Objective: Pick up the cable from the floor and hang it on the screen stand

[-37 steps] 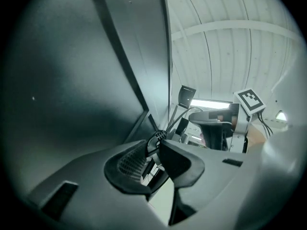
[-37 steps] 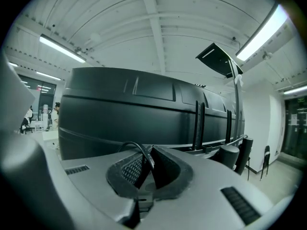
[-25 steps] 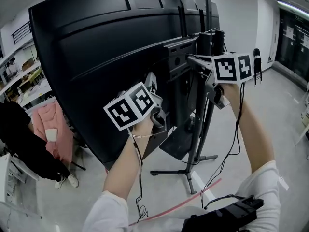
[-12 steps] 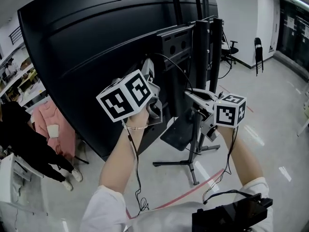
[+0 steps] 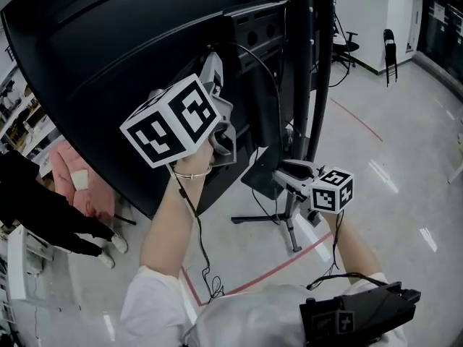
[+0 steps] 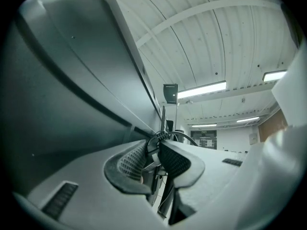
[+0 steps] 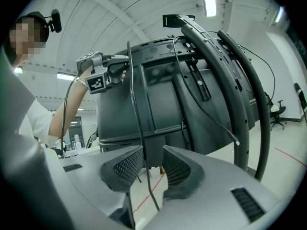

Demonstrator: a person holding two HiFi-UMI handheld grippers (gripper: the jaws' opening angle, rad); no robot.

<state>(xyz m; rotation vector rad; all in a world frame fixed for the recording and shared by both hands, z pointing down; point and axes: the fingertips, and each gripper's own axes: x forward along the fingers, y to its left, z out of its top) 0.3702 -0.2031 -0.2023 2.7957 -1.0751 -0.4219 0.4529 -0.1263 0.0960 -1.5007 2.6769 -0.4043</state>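
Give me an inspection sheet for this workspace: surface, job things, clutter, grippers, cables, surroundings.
Surface: pale glossy floor with a red tape line.
Job's things: cable, black, hanging down the back of the screen; screen stand upright.
Clutter: pink garment at left.
Grippers: left gripper shut on the cable, held high; right gripper lower, jaws just opened, cable loose between them.
Cables: thin gripper lead along the left arm.
Surroundings: chair; person in dark clothes.

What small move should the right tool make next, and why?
Probably close on the cable: the right tool has just been opening, the cable hangs loose between its jaws, and the left tool grips it higher near the screen stand.
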